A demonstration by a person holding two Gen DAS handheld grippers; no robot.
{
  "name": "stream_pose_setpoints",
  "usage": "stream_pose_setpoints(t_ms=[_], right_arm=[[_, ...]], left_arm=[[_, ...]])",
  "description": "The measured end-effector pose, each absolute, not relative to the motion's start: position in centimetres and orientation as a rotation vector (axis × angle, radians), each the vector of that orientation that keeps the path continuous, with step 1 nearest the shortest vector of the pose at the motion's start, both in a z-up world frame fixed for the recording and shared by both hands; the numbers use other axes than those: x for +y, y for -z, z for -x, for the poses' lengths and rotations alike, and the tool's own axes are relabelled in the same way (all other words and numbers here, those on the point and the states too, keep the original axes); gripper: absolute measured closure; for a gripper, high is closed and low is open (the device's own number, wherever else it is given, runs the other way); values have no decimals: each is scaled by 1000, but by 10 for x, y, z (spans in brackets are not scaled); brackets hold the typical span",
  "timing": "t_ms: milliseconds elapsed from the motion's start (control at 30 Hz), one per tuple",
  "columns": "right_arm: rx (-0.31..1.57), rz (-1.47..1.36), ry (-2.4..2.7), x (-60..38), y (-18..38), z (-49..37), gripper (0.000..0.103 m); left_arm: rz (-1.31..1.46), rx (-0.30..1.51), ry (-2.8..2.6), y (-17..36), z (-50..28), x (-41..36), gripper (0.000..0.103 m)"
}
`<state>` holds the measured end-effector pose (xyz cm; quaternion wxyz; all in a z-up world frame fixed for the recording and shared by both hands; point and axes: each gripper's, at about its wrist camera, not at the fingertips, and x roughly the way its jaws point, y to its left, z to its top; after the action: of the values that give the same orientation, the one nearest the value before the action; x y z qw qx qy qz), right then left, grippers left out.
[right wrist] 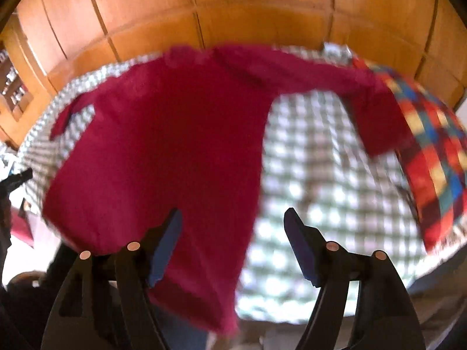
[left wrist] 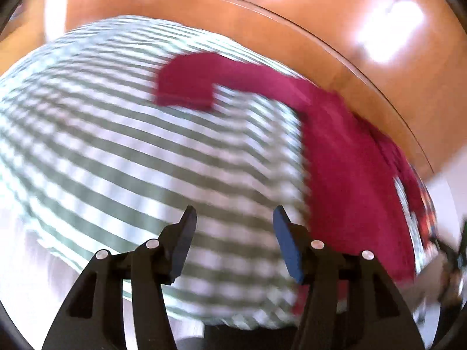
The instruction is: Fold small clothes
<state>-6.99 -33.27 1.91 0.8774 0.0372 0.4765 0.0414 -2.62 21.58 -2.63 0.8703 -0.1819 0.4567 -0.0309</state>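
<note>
Left claw point(left wrist: 234, 215): fingers spread wide, nothing between them, hovering above a green-and-white checked cloth point(left wrist: 116, 151) that covers the tabletop. Red garment point(left wrist: 344, 175): lies flat on the checked cloth, ahead and to the right of the left claw, one sleeve reaching out to the far left of its body; the garment's near edge runs just beside the claw's right finger point(left wrist: 287, 250). Wooden panelling point(left wrist: 292, 29): beyond the far edge of the cloth. Right claw point(right wrist: 233, 215): fingers spread wide, holding nothing, positioned over the garment's lower part. Red garment point(right wrist: 163, 151): spread ahead and to the left of the right claw, sleeves out to either side, its lower end passing beneath the claw's left finger point(right wrist: 166, 248); contact cannot be told through the blur. Multicoloured checked fabric point(right wrist: 432, 157): far right of the right claw, touching the garment's right sleeve. Both views blurred.
</note>
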Motion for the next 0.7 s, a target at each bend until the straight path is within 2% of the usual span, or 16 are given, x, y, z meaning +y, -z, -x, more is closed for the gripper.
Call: stream_pose_setpoints(t_ms=[67, 200, 267, 300, 333, 533, 567, 600, 633, 700], right_arm=[[966, -95, -128, -306, -10, 44, 32], [962, -132, -217, -245, 16, 0, 32], [961, -139, -260, -212, 26, -16, 32], [956, -129, -271, -198, 29, -21, 32], [952, -110, -278, -183, 35, -29, 32], [967, -15, -266, -144, 65, -49, 32], [960, -11, -265, -149, 69, -48, 30], [936, -19, -272, -152, 72, -45, 28], [922, -27, -278, -157, 73, -44, 26], [904, -38, -287, -157, 77, -43, 25]], left_arm=[[361, 928, -22, 25, 19, 226, 42], [206, 893, -104, 19, -8, 216, 41], [125, 884, -111, 17, -22, 204, 36], [78, 876, -108, 16, -34, 197, 29], [47, 869, -114, 16, -41, 193, 27], [-170, 893, -137, 44, -106, 171, 28], [-192, 912, -151, 52, -118, 172, 30], [-191, 926, -157, 57, -124, 175, 41], [-173, 947, -147, 62, -133, 180, 64], [-93, 984, -122, 63, -143, 193, 93]])
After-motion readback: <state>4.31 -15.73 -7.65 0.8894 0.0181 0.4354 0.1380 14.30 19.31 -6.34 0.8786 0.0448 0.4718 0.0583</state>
